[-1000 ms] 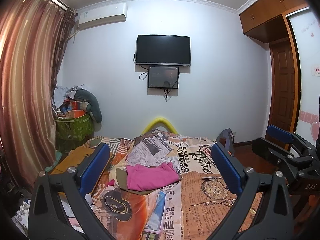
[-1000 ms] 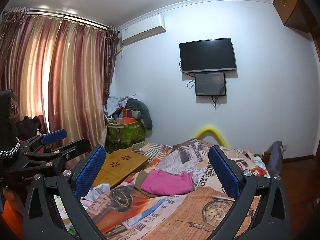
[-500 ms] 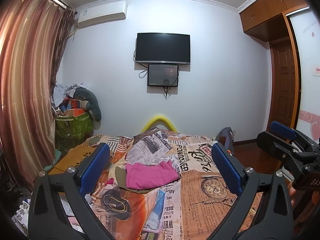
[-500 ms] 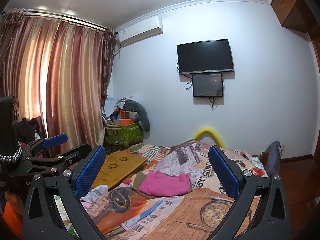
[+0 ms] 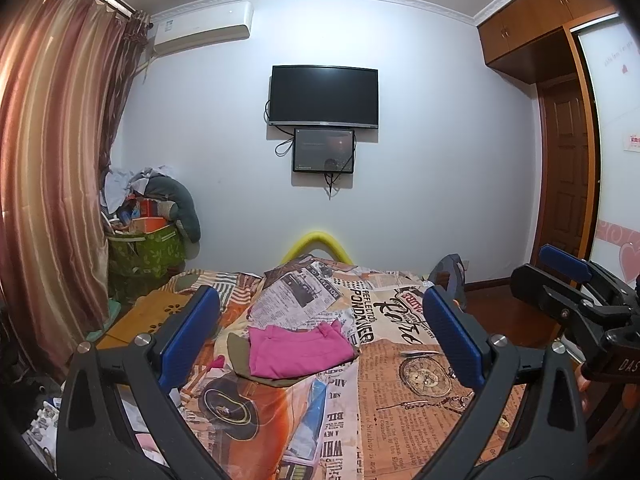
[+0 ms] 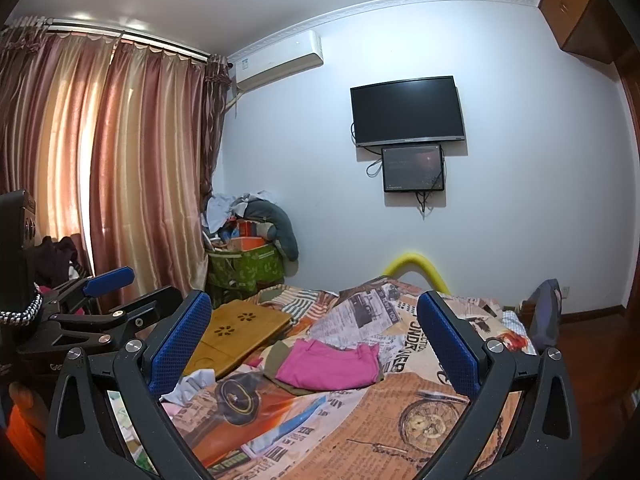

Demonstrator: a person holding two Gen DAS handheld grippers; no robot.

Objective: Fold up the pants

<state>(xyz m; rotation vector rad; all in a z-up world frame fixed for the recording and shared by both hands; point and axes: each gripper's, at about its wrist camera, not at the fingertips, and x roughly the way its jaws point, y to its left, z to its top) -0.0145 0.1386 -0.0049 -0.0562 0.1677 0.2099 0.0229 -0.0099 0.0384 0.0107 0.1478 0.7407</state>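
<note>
Bedroom: curtain [image 5: 48,184] at left, TV [image 5: 323,95] on the white wall, door [image 5: 568,176] at right. A bed [image 5: 400,412] with a newspaper-print cover fills the foreground. At its left edge lies a wooden tray [image 6: 236,334]. Mid-bed sit pink pants [image 5: 298,350], already folded into a rough rectangle on top of an olive garment [image 5: 240,360].

Left gripper [image 5: 320,344]: jaws spread wide, holding nothing, raised well above the bed and aimed level at the far wall, pants framed between the fingers. Right gripper [image 6: 314,350]: same, jaws wide apart and empty, raised and level, just beside the left one.

Judgement: the pink fold looks done, so the step is likely reaching for the next piece or tidying this one. To do it well, tip both grippers down, come in low, pinch only the top fabric at two corners, and avoid snagging the cover or the olive garment underneath.
</note>
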